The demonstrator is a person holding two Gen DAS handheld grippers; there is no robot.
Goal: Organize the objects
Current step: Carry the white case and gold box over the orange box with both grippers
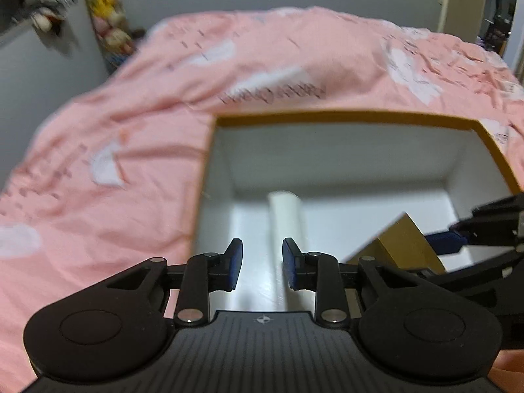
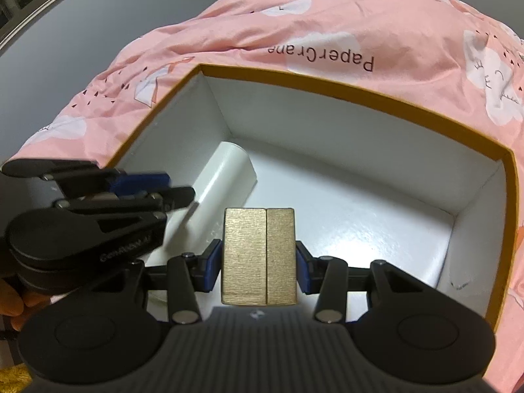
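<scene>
Gold brushed-card rectangular packet [image 2: 259, 255]: held by its side faces in right gripper [image 2: 258, 263] jaws, above open white-lined, ochre-rimmed box [image 2: 386, 100] floor; likely light, stiff, slightly slick; left gripper [image 1: 262, 262] jaws narrowly parted, empty, over white cylinder [image 1: 285, 216] lying inside box.

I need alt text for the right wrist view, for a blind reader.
The right gripper holds a gold block over an open white box with a mustard rim. A white cylinder lies inside; the left gripper reaches in from the left, above a pink bedcover.
</scene>
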